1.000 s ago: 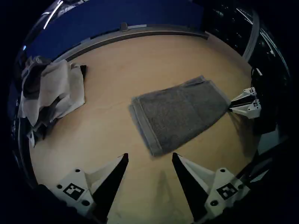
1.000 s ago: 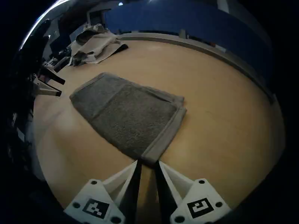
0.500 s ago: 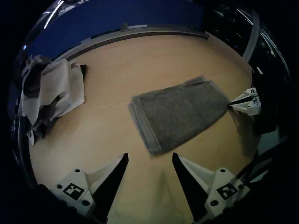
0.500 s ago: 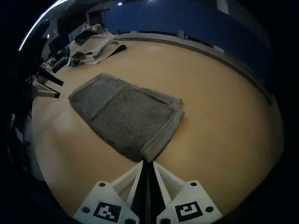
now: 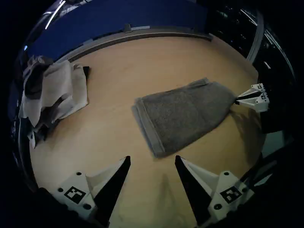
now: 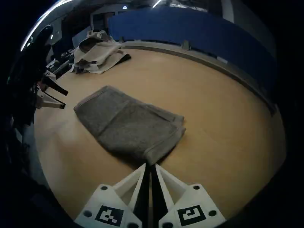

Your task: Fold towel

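Note:
A grey towel (image 5: 182, 114), folded, lies flat on the wooden table (image 5: 114, 125). My left gripper (image 5: 152, 163) hovers open just short of the towel's near corner, holding nothing. My right gripper (image 6: 151, 166) is shut on the towel (image 6: 129, 125) at the corner nearest it, and that corner is raised slightly off the table (image 6: 220, 114). In the left gripper view the right gripper (image 5: 237, 101) pinches the towel's far right corner. In the right gripper view the left gripper (image 6: 65, 100) stands open beyond the towel's left end.
A heap of beige and dark cloths (image 5: 53, 95) lies at the table's left side, seen also as the heap (image 6: 97, 53) at the back. A blue partition (image 5: 114, 19) runs behind the table's raised back edge (image 5: 152, 32). Dark surroundings lie past the table's right edge.
My right gripper went from slightly open to shut on the towel's corner and lifted it a little, bunching that end. The left gripper has stayed put and open.

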